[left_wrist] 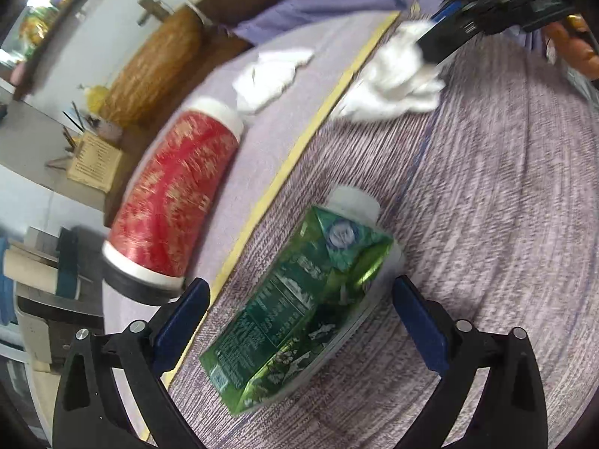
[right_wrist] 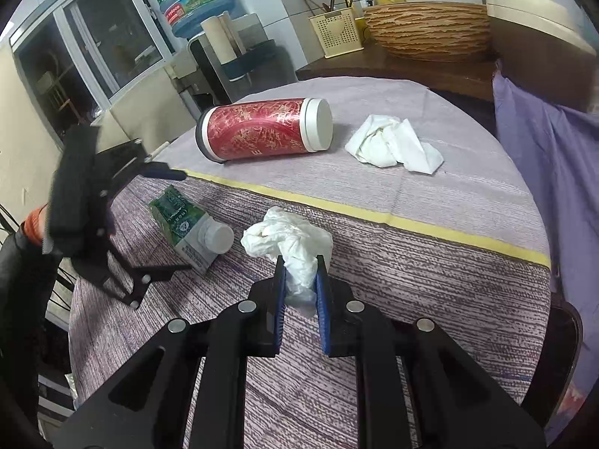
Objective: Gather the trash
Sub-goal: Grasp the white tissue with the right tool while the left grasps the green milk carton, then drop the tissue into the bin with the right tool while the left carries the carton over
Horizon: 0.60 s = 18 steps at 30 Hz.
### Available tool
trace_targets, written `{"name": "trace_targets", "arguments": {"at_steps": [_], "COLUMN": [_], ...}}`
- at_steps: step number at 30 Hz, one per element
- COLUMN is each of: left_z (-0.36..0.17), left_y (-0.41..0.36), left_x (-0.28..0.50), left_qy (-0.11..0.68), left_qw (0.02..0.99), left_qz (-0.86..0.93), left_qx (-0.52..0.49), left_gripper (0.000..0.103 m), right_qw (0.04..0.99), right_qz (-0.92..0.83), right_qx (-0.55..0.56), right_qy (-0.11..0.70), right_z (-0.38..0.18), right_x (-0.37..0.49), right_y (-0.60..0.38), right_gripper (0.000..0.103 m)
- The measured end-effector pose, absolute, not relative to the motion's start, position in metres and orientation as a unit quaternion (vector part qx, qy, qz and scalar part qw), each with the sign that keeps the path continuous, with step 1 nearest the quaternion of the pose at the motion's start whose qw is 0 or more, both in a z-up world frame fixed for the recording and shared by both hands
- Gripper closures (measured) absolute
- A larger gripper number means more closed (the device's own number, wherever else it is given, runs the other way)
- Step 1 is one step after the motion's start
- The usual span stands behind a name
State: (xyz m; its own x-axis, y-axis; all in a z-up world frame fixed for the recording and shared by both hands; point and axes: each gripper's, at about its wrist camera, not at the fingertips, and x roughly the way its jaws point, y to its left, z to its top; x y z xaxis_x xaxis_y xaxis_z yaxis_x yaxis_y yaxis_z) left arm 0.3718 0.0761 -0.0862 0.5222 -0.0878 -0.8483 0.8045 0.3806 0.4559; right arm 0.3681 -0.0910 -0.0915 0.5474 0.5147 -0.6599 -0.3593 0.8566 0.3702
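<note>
r gripper [right_wrist: 300,262] pinching tissue [right_wrist: 288,239]; l gripper [left_wrist: 299,292] wide, straddling carton [left_wrist: 299,307]

The left tool [left_wrist: 299,321] gapes wide, angled downward; the right tool [right_wrist: 301,273] is pinched nearly closed.

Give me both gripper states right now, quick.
Left gripper: open, jaws either side of the green carton, not gripping it.
Right gripper: closed on a crumpled tissue.

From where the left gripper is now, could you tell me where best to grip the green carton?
Probably across the flat side panels at mid-body of the green carton, coming down from above. It lies on its side on the tablecloth, cap pointing away, and the open left gripper already straddles it. Avoid the tapered cap end.
</note>
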Motion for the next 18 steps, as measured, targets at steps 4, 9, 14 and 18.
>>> {"name": "trace_targets", "arguments": {"at_steps": [4, 9, 14, 18], "left_z": [-0.086, -0.087, -0.083, -0.071], "left_y": [0.077, 0.076, 0.077, 0.080], "left_x": [0.371, 0.352, 0.330, 0.309], "left_qy": [0.404, 0.404, 0.392, 0.379], "left_qw": [0.737, 0.763, 0.808, 0.844], "left_qz": [-0.307, -0.272, -0.239, -0.236], "left_qx": [0.448, 0.425, 0.369, 0.299], "left_gripper": [0.031, 0.044, 0.046, 0.046], "right_qw": [0.874, 0.874, 0.877, 0.881], "right_qz": [0.253, 0.254, 0.257, 0.252], "right_qx": [0.102, 0.112, 0.118, 0.119], "right_qy": [0.403, 0.399, 0.390, 0.383], "right_z": [-0.091, -0.091, -0.088, -0.087], "right_x": [0.364, 0.359, 0.349, 0.333], "right_y": [-0.096, -0.098, -0.101, -0.107], "right_gripper": [0.088, 0.088, 0.088, 0.088]}}
